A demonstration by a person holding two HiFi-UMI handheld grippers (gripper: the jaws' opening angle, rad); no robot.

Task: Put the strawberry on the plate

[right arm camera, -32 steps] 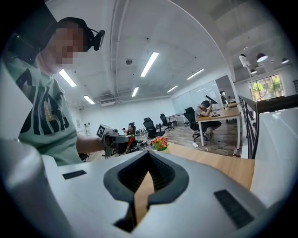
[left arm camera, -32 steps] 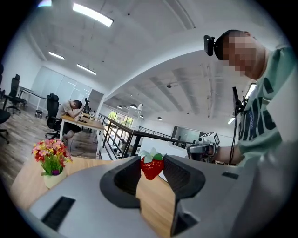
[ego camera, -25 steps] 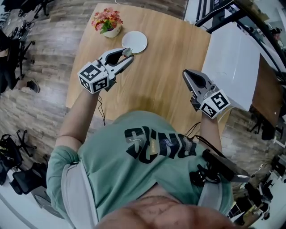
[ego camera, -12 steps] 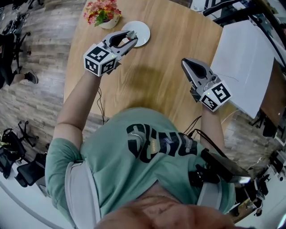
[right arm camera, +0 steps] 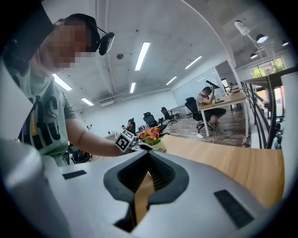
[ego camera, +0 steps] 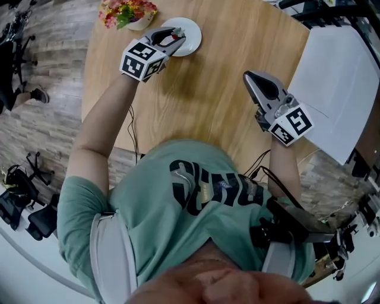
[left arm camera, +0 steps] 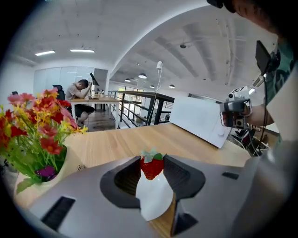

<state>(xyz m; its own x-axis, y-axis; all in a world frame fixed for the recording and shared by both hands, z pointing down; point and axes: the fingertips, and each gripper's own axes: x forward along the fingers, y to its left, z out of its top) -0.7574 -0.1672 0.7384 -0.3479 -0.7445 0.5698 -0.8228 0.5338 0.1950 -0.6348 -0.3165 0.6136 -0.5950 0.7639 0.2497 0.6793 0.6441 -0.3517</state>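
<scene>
A red strawberry with a green cap is pinched between the tips of my left gripper. Directly under those jaws lies the small white plate, and the berry hangs just above it. In the head view the left gripper reaches over the plate at the table's far side. My right gripper hovers over the table's right part, away from the plate. Its jaws meet at the tips with nothing between them.
A pot of red and yellow flowers stands just left of the plate and close to the left gripper, also large in the left gripper view. A big white box sits at the wooden table's right edge.
The left gripper has carried the strawberry forward and down across the table, from short of the plate to right over it. The right gripper shifted only slightly.
</scene>
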